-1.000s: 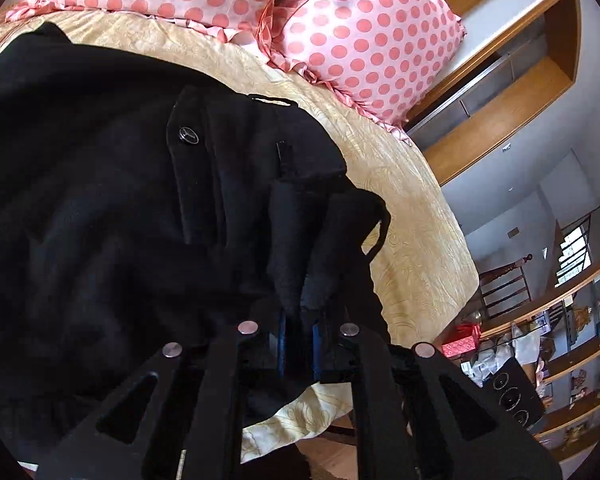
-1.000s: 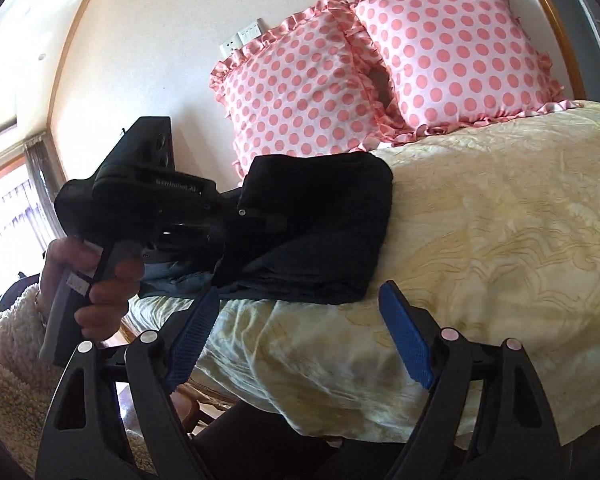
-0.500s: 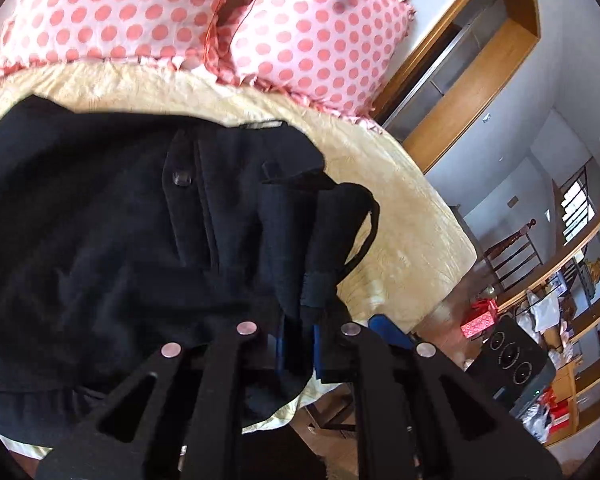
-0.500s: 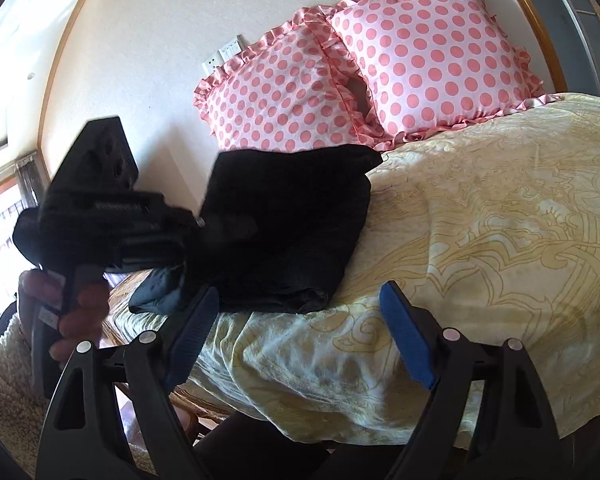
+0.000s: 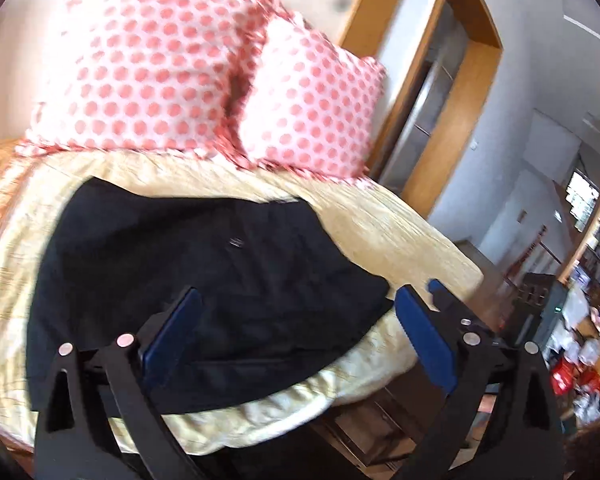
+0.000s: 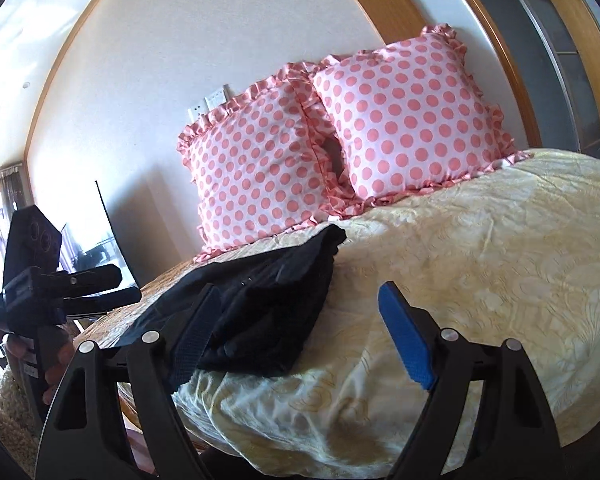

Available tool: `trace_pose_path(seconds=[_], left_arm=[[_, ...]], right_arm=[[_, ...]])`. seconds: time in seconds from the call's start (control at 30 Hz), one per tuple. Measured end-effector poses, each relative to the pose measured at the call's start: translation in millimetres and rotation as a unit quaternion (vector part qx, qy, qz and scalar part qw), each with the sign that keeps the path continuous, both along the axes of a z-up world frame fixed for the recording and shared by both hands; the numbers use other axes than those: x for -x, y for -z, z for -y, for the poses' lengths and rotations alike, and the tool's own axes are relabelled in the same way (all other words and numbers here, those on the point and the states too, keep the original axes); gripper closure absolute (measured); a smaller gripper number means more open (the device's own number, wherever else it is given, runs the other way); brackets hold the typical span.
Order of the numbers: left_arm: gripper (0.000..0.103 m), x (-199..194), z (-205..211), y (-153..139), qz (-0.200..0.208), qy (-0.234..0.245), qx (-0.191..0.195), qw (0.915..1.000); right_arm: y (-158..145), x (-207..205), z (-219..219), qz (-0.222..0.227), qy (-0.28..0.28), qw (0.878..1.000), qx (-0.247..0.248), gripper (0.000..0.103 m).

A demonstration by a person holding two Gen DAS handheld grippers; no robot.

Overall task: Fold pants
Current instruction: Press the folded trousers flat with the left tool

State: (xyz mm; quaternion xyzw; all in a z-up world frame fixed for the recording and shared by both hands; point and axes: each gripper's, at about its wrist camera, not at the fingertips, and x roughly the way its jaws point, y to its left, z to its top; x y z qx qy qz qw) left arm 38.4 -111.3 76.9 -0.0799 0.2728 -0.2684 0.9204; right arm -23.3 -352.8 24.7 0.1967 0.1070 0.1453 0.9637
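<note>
Bright daylight (window glare far left), left wrist view motion-blurred, fisheye-curved edges.

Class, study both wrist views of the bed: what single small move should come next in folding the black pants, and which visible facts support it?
Probably draw both grippers back and stop. The black pants already lie as a compact folded bundle near the corner of the yellow bedspread. The left gripper is opening with no cloth between its fingers, and the right gripper stands open and empty.
</note>
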Motion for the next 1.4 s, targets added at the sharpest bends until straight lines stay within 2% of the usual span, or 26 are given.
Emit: trace_pose_path(seconds=[0.03,0.1,0.17,0.27,0.37,0.43,0.47,0.5,0.57,0.6,0.67,0.77,0.87,0.97,1.0,1.07,1.13,1.2,1.3,1.4], left_arm=[[0.005,-4,-12,1,0.004,-0.033,-0.01,0.9994],[0.005,-11,-30,5,-0.002,-0.067,-0.003,0.9977],[0.005,-20,-41,12,-0.015,-0.075,0.018,0.9969],[0.005,-27,-48,21,-0.017,-0.082,0.013,0.9964],[0.002,-35,-45,37,-0.034,-0.096,-0.029,0.9944],[0.002,-40,-48,57,-0.07,-0.1,-0.045,0.9915],[0.003,-37,-51,66,-0.073,-0.091,-0.045,0.9921],[0.002,-31,-49,67,-0.055,-0.088,-0.058,0.9929],[0.002,-27,-45,62,-0.051,-0.084,-0.076,0.9923],[0.002,-27,-47,55,-0.048,-0.07,-0.061,0.9946],[0.002,-34,-56,34,-0.04,-0.049,-0.01,0.9979],[0.002,-73,-64,5,-0.049,-0.024,0.055,0.997],[0.002,-124,-63,-4,-0.098,0.015,0.095,0.9906],[0.002,-170,-56,7,-0.154,0.032,0.11,0.9815],[0.002,-184,-55,15,-0.174,0.024,0.104,0.9789],[0.003,-210,-58,36,-0.21,-0.037,0.066,0.9747],[0.015,-225,-64,53,-0.221,-0.072,0.042,0.9717],[0.015,-226,-64,55,-0.208,-0.082,0.038,0.974],[0.015,-216,-59,45,-0.197,-0.088,0.007,0.9763],[0.008,-178,-57,27,-0.148,-0.07,-0.018,0.9864]], right_arm=[[-5,-3,-7,0.006,-0.013,1.0,0.007,0.021],[-15,-16,-28,0.008,-0.042,0.999,0.023,0.021],[-21,-32,-51,0.003,-0.081,0.996,0.025,0.022],[-24,-49,-79,-0.002,-0.117,0.993,0.031,0.022],[-15,-63,-91,-0.04,-0.091,0.993,0.057,0.021],[5,-76,-94,-0.112,-0.066,0.988,0.086,0.021],[17,-79,-94,-0.139,-0.064,0.984,0.097,0.021],[20,-74,-95,-0.123,-0.063,0.984,0.11,0.021],[18,-69,-100,-0.127,-0.059,0.98,0.139,0.021],[13,-68,-100,-0.126,-0.058,0.981,0.137,0.021],[1,-64,-92,-0.101,-0.06,0.988,0.103,0.021],[-9,-64,-93,-0.081,-0.085,0.99,0.08,0.02],[-4,-71,-103,-0.099,-0.091,0.986,0.101,0.02],[7,-76,-100,-0.121,-0.086,0.984,0.096,0.02],[9,-75,-98,-0.12,-0.086,0.985,0.093,0.02],[11,-76,-98,-0.127,-0.086,0.983,0.098,0.02],[13,-76,-100,-0.126,-0.087,0.982,0.108,0.02],[15,-75,-101,-0.124,-0.086,0.982,0.115,0.02],[12,-73,-102,-0.119,-0.084,0.982,0.119,0.019],[0,-68,-97,-0.097,-0.077,0.986,0.109,0.019]])
